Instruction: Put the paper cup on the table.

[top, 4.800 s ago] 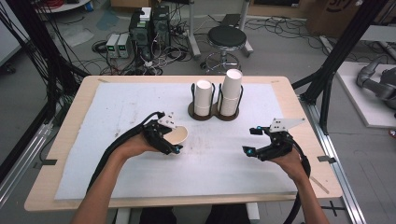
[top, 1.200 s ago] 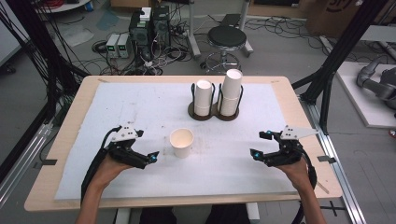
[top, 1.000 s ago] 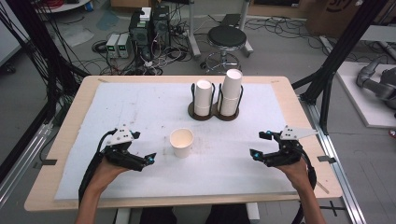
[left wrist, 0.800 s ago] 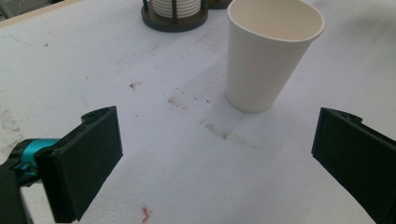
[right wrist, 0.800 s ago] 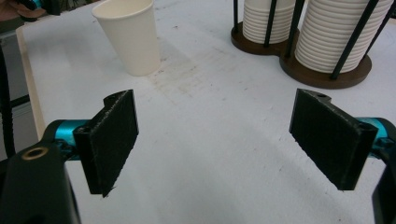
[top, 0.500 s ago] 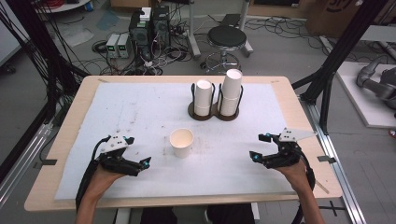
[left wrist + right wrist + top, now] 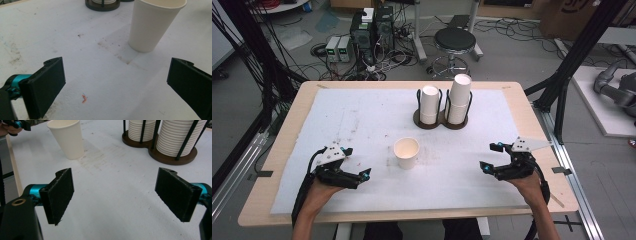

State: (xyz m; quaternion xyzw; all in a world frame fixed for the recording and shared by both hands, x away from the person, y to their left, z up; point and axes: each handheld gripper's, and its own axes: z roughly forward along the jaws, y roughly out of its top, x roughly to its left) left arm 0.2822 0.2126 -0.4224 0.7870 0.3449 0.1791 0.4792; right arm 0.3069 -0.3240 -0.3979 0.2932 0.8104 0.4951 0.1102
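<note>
Paper cup [image 7: 406,152] upright mid-surface, untouched. Left gripper [image 7: 360,176] and right gripper [image 7: 490,157] flank it, fingers spread, empty. Cup rack [image 7: 443,119] behind; nothing between.

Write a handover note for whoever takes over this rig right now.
Left gripper: open, nothing held, near the table's front left.
Right gripper: open, nothing held, front right.
Cup: upright and alone on the white mat, mid-table, apart from both grippers.
Rack: two cup stacks at the back.
Done: one cup set out.
Left: probably the next cup from the rack.
</note>
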